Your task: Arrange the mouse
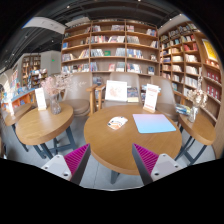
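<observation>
Tongs [110,163] are spread, holding nothing, with pink pads [73,158] showing on the inner faces. They hang above the near edge of a round wooden counter [100,145].

The mouse [118,122], a small pale rounded object, lies on the counter well beyond the tongs, roughly in line with the gap between them. Just to its right lies a flat light-blue rectangular mat [153,123]. Beyond both stand two upright white sign cards [117,91].

Risks, as judged:
- The mouse shell looks smooth and curved; a pinch placed off-centre could let it slip or rotate out.
- The counter surface appears smooth wood, so a nudge from one finger may slide the mouse rather than seat it.
- A long approach is needed; overshoot could knock the sign cards over.
- Whether a cable trails from the mouse cannot be made out.

Bookshelves [110,45] line the far wall.
</observation>
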Demonstrator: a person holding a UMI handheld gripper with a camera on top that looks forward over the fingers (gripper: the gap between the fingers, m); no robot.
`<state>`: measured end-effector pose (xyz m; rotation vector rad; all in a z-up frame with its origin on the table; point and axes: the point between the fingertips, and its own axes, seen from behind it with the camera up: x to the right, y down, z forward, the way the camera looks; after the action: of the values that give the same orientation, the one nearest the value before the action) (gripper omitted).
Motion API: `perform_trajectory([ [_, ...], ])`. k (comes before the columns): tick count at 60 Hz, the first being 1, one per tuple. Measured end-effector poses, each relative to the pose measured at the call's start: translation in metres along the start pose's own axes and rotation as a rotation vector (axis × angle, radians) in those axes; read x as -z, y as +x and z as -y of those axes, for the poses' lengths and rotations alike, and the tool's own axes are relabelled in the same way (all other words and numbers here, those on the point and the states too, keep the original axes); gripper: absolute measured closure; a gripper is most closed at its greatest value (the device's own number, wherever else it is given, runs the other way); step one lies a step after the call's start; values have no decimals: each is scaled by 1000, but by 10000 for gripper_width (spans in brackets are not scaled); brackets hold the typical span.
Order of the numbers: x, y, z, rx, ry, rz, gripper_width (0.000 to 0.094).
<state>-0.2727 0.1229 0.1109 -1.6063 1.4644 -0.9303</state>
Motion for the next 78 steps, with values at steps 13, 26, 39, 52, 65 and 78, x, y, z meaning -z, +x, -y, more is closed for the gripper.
perform_trajectory([
  [13,-54,0,12,-22,9,-7,75],
  [26,-117,4,9,-16,-27,-40,78],
  [39,-178,8,4,6,-72,-56,82],
  [52,-231,5,-6,-40,-149,-55,85],
  [65,-274,12,-2,-64,-180,-64,81],
  [78,-302,15,12,-67,-194,-65,75],
])
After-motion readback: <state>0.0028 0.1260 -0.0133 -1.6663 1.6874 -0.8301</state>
